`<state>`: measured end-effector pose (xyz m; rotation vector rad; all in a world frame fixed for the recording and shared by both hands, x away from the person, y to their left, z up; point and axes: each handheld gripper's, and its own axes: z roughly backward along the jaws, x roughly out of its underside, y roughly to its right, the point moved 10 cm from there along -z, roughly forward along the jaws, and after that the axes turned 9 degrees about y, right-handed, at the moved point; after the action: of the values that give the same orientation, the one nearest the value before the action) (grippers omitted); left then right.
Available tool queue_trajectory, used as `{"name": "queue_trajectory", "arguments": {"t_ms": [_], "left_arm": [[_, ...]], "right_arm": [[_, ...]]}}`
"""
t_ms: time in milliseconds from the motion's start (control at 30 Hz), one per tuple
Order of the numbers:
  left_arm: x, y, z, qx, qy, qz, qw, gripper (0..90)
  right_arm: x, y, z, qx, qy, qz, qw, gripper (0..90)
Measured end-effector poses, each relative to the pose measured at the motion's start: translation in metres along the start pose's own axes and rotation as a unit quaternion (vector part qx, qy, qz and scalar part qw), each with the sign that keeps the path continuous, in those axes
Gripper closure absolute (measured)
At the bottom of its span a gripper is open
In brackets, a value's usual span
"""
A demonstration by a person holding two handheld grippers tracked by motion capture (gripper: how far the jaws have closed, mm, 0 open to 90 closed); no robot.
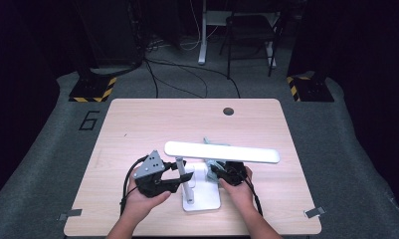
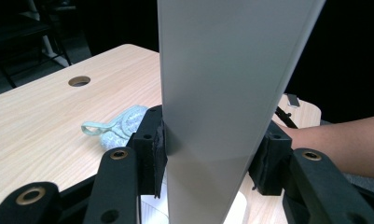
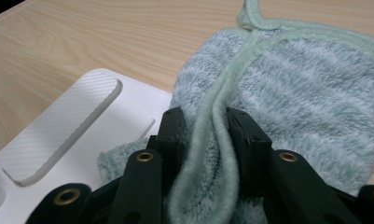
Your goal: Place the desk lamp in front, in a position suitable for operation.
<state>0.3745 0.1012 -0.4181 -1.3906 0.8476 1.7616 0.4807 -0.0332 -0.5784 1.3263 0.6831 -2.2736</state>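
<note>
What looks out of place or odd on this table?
Nothing looks damaged or spilled. One oddity: the pale green fluffy cloth lies bunched and partly draped over the corner of the white lamp base, pinched by the right hand-held gripper.

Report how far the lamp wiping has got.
Done: both grips are set. The left gripper clamps the white lamp arm; the right gripper pinches the pale green fluffy cloth. In hand: the cloth lies partly on the lamp base. Left: the lamp head has no cloth on it.
</note>
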Motion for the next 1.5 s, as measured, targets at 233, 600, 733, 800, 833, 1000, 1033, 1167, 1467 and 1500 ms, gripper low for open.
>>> {"name": "queue_trajectory", "arguments": {"t_ms": [233,600,733,800,833,1000,1033,1167,1467,1500], "left_arm": [[0.000,0.001,-0.001,0.006,0.001,0.004,1.0000,53.7],[0.001,0.003,0.000,0.038,0.005,0.010,0.9992,51.7],[0.001,0.003,0.000,0.030,0.003,0.003,0.9995,52.4],[0.001,0.004,0.000,0.024,0.002,-0.004,0.9997,52.9],[0.001,0.003,-0.001,0.021,0.003,-0.006,0.9998,53.0],[0.001,0.003,-0.001,0.010,0.005,-0.012,0.9999,53.5],[0.001,0.003,-0.001,0.010,0.005,-0.012,0.9999,53.5],[0.001,0.003,-0.001,0.009,0.004,-0.012,0.9999,53.5],[0.001,0.003,-0.001,0.006,0.004,-0.011,0.9999,53.6],[0.001,0.003,-0.001,0.006,0.004,-0.011,0.9999,53.7]], "right_arm": [[-0.006,-0.001,-0.006,0.024,-0.020,0.030,0.9991,65.9],[-0.016,-0.030,-0.009,0.019,-0.017,0.101,0.9946,73.1],[-0.015,-0.048,-0.012,-0.003,-0.018,0.099,0.9949,72.8],[-0.008,-0.050,-0.016,-0.006,-0.029,0.110,0.9935,72.1],[-0.008,-0.050,-0.016,-0.003,-0.021,0.111,0.9936,72.0],[-0.002,-0.053,-0.009,-0.007,-0.001,0.107,0.9942,71.8],[-0.001,-0.054,-0.007,-0.007,0.001,0.111,0.9938,71.7],[0.006,-0.060,0.003,-0.012,0.000,0.122,0.9924,71.7],[0.028,-0.074,0.036,-0.044,-0.003,0.132,0.9903,71.7],[0.030,-0.076,0.040,-0.047,-0.004,0.130,0.9903,71.7]]}}
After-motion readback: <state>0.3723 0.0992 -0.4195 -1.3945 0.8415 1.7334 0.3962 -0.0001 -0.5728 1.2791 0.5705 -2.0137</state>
